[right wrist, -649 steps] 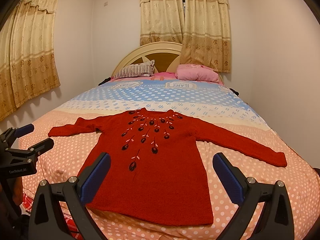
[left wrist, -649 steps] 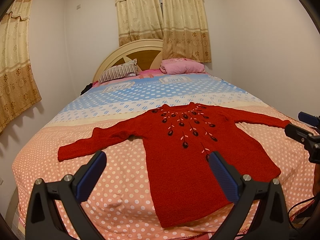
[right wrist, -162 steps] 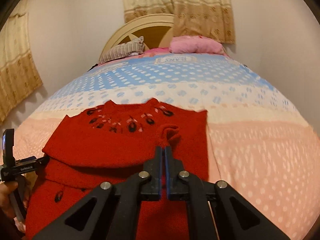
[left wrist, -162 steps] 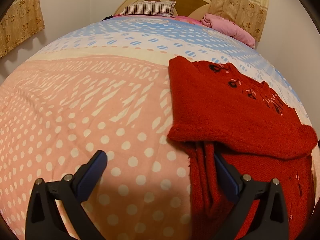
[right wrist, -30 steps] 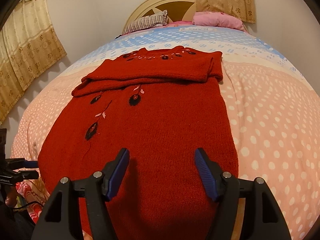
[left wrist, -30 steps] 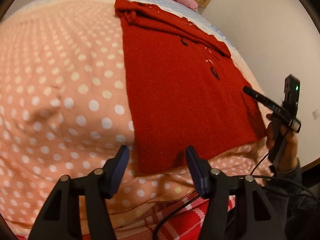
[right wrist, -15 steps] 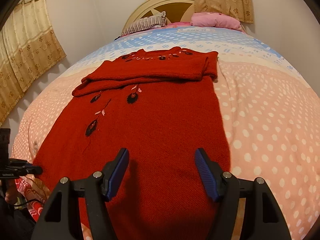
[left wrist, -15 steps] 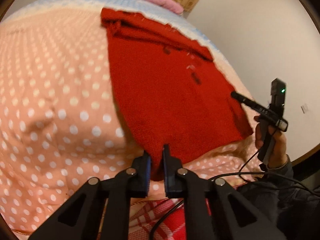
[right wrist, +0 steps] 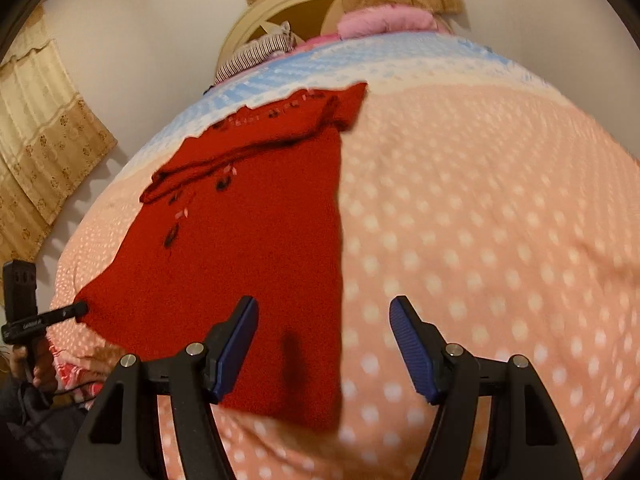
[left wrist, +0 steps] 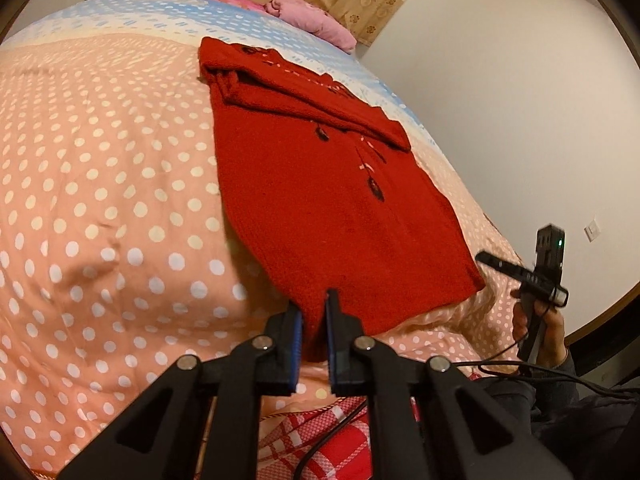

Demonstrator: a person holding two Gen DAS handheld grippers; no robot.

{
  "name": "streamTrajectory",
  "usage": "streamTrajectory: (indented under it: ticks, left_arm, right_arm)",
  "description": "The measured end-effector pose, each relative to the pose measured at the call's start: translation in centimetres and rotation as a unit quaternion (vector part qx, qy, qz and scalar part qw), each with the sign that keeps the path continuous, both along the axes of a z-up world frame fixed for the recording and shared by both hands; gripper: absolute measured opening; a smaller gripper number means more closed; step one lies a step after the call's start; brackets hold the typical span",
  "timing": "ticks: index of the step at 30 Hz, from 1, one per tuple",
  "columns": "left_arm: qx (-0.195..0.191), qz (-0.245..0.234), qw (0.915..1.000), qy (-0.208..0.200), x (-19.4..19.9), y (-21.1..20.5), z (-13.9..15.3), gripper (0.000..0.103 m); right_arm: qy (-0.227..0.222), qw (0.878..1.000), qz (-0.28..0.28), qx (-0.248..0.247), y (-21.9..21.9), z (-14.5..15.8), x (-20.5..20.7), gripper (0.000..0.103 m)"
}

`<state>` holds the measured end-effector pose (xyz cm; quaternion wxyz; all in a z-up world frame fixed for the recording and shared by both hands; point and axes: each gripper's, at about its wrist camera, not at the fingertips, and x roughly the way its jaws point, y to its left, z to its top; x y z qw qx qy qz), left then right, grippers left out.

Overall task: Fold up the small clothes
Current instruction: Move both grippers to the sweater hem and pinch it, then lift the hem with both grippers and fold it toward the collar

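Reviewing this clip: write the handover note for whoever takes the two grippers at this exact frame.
Left gripper: shut on the red sweater at its near hem corner.
Right gripper: open, above the hem's other corner, gripping nothing.
Sweater lies flat on the dotted bedspread, sleeves folded across the chest.
Left: pinch the second corner, likely carry the hem up toward the collar, then tidy.

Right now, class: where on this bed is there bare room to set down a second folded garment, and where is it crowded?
Free: the dotted bedspread on the right of the red sweater, and the blue band between its collar and the pillows. Crowded: the foot edge, where the left hand-held gripper pinches the hem.
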<state>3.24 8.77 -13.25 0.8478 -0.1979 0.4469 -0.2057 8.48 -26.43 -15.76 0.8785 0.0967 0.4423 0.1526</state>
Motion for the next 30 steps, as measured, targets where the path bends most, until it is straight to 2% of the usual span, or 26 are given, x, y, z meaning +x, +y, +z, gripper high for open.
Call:
streamTrajectory:
  ticks: [1,4,6,7,8,9,12,16,19,22,25,30]
  left_arm:
    - [0.000,0.002,1.0000,-0.001,0.0,0.1,0.1,0.010]
    - [-0.004,0.002,1.0000,-0.006,-0.2,0.2,0.4,0.010]
    - [-0.006,0.001,0.9999,-0.010,-0.2,0.3,0.6,0.010]
    - [-0.009,0.000,0.9999,-0.012,-0.3,0.3,0.7,0.010]
    - [-0.010,-0.001,0.9998,-0.015,-0.3,0.3,0.9,0.010]
    - [-0.010,-0.002,0.9998,-0.017,-0.3,0.4,1.0,0.010]
    - [-0.013,-0.002,0.9997,-0.023,-0.5,0.5,1.4,0.010]
    - [-0.019,-0.002,0.9991,-0.036,-0.8,1.0,2.1,0.010]
    - [-0.018,0.002,0.9993,-0.033,-0.6,1.4,1.6,0.010]
    - [-0.024,0.000,0.9996,-0.013,-0.3,1.4,0.3,0.010]
    - [-0.019,-0.008,0.9997,-0.016,-0.3,1.0,0.3,0.010]
    - [0.003,-0.017,0.9992,-0.035,0.2,0.3,1.4,0.010]
  right_arm:
    - [0.006,1.000,0.002,0.002,0.0,-0.3,-0.5,0.066]
    - [0.020,1.000,0.013,0.005,0.1,-1.0,-1.6,0.046]
    - [0.025,0.999,0.018,0.009,0.2,-1.3,-2.2,0.029]
    - [0.030,0.999,0.023,0.016,0.2,-1.5,-2.3,0.025]
    - [0.034,0.999,0.027,0.021,0.2,-1.7,-2.5,0.014]
    - [0.036,0.999,0.030,0.024,0.3,-1.9,-2.6,0.009]
    - [0.031,0.998,0.037,0.027,0.5,-1.9,-3.1,0.007]
    - [0.014,0.995,0.048,0.087,-0.6,0.0,-3.9,0.007]
    - [-0.004,0.993,0.051,0.110,-1.3,1.2,-4.3,0.007]
    - [0.016,0.994,0.040,0.104,-1.6,-0.4,-3.9,0.007]
    - [0.041,0.992,0.033,0.118,-1.7,-2.5,-3.7,0.007]
    - [0.022,0.985,0.025,0.170,-2.7,-1.4,-3.0,0.007]
